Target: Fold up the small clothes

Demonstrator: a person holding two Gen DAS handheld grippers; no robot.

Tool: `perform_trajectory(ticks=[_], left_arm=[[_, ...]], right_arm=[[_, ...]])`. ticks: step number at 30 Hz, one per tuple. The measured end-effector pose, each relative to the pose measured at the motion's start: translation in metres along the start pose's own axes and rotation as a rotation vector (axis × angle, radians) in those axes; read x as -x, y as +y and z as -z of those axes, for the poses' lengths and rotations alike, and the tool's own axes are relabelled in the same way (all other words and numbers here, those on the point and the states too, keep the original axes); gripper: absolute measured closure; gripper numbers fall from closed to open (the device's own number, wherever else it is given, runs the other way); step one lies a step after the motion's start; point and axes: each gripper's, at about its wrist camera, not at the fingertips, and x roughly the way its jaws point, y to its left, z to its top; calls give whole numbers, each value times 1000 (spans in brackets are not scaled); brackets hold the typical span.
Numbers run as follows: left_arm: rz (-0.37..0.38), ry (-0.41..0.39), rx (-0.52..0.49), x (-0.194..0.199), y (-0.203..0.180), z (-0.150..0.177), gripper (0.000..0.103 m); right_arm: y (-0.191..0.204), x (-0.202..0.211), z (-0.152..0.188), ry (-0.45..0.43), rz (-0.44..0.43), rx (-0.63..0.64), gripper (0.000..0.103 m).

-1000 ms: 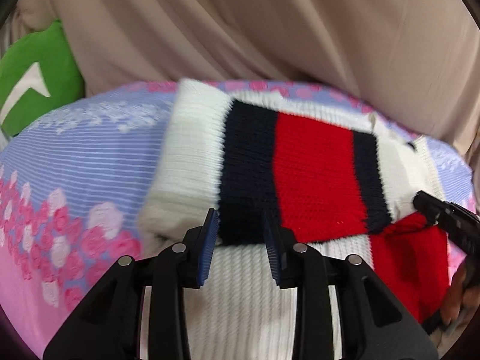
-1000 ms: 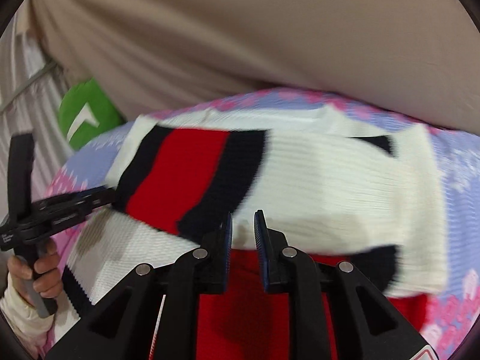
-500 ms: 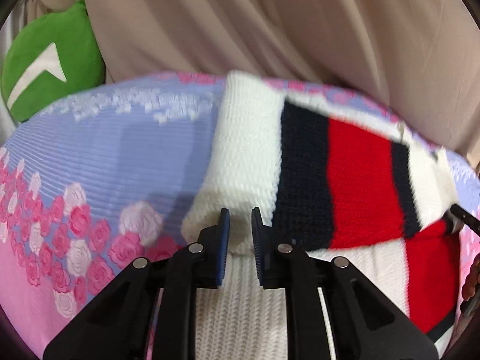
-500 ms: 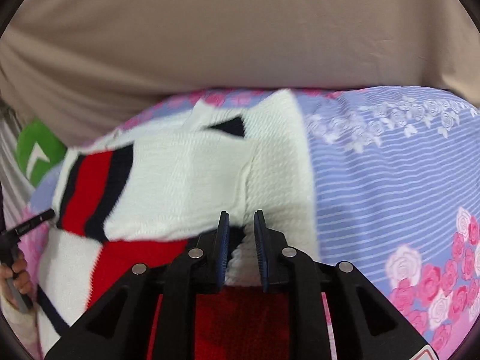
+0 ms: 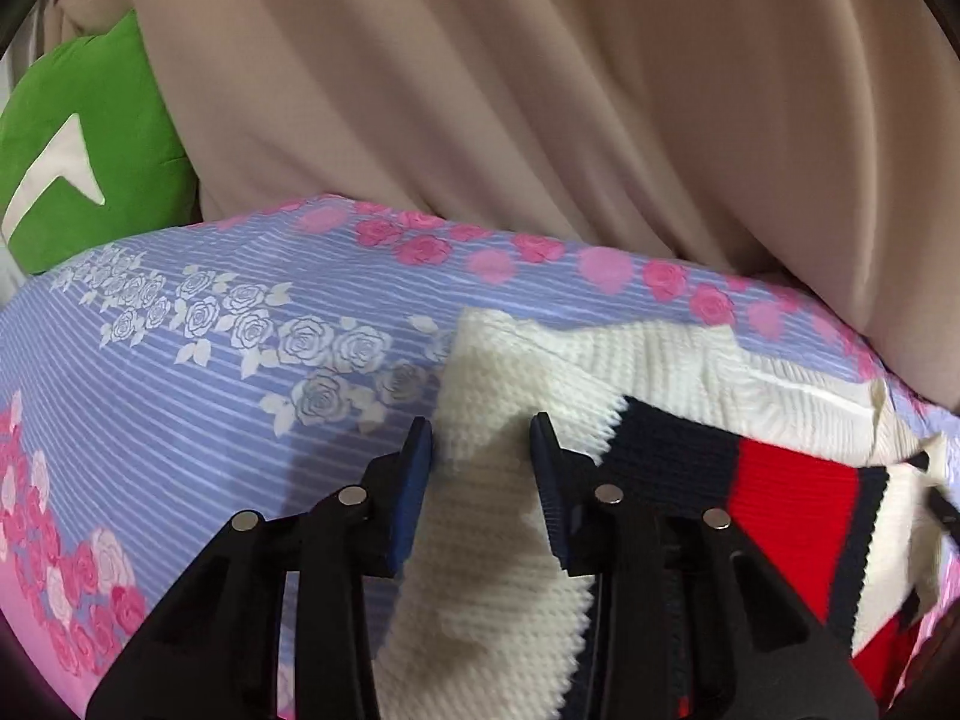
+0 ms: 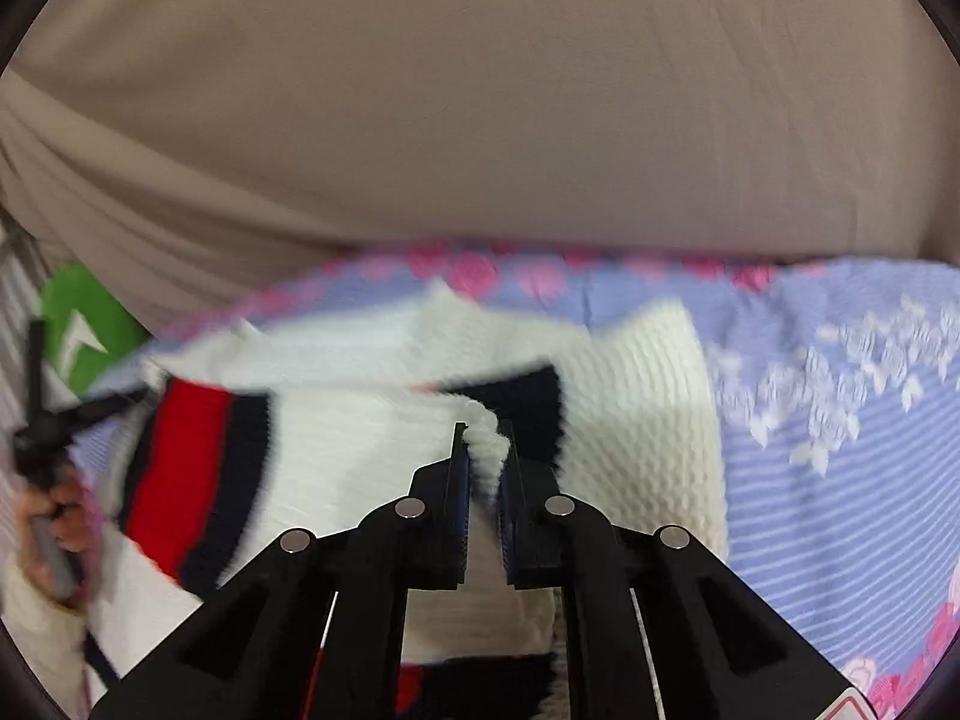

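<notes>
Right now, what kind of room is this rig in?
Most likely a bedroom, working on a bed. A rose-print bedsheet covers a soft surface, a green cushion sits at its far edge, and beige draped fabric hangs behind. A knit sweater lies on the sheet.

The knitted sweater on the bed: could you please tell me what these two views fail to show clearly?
- Left wrist view: the sweater runs under the left gripper and off the bottom edge; whether the pads press it is unclear.
- Right wrist view: motion blur smears the stripes; the right gripper, pinching a white fold, hides the knit below.
- The hand at the left edge is blurred.
</notes>
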Motion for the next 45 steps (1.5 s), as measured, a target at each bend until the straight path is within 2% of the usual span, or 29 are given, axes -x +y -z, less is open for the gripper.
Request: perform_trajectory(ticks=[2,4,6,7,8,10,12,13,15,17,19,21,24,26,27,29,31,33,35,37,39,40,42,43,44,45], left_arm=[[-20,-21,0,2,5,2,71],[-47,-38,-4,0,7,6,71],[-55,-38,-4,-5,9,9,70],[-55,-39,-6,-6,9,10,70],[-67,-43,-13,-6,7,10,70],[-82,-48,-26,0,4,12,70],[-85,-57,-31,12,3,14,70],[-66,-64,-30,23,6,18,70],[-3,-74,-28,50,10,31,69],[59,-56,-28,70,13,48,63],[127,-17,-34,82,13,70,60],[148,12,-55,84,10,87,60],[83,21,-80,75,6,101,60],[21,26,-56,64,8,105,67],[7,24,-45,61,12,104,72],[-14,12,-43,61,17,103,74],[-34,3,-55,61,18,103,76],[-56,-4,-65,59,19,103,75],[-67,-10,-67,55,22,104,72],[-49,-4,-50,50,25,105,71],[-54,-7,-56,53,26,104,70],[-45,-6,-54,57,26,105,70],[-12,-1,-42,69,33,106,71],[2,-1,-42,80,37,110,71],[20,-4,-46,90,41,114,70],[38,-8,-52,103,44,120,60]], right_arm=[[0,25,-5,-92,-31,3,95],[-7,29,-2,-119,-15,-10,95],[-23,5,5,-21,57,-22,95],[-35,-19,14,72,97,-32,95],[-41,-26,21,86,80,-52,98],[-49,-8,19,55,57,-126,94],[-46,21,18,13,41,-137,92],[-43,33,19,-2,42,-123,90],[-43,54,26,-2,36,-111,78],[-45,65,39,31,-8,-125,63],[-46,66,51,68,-36,-145,60],[-45,59,60,92,-29,-141,58],[-43,41,62,102,-32,-159,57],[-35,32,63,107,-15,-145,57],[-30,27,62,113,-6,-125,63],[-23,27,60,113,-33,-98,96],[-18,47,58,36,-65,-83,96],[-15,66,56,-31,-53,-59,97],[-22,55,58,5,-12,-62,97],[-35,22,68,133,91,-68,103],[-39,26,69,122,67,-94,103],[-40,37,68,109,51,-131,102],[-35,67,70,65,15,-152,89],[-32,82,74,53,18,-144,87],[-29,97,81,46,22,-135,78],[-25,115,91,46,29,-126,62]])
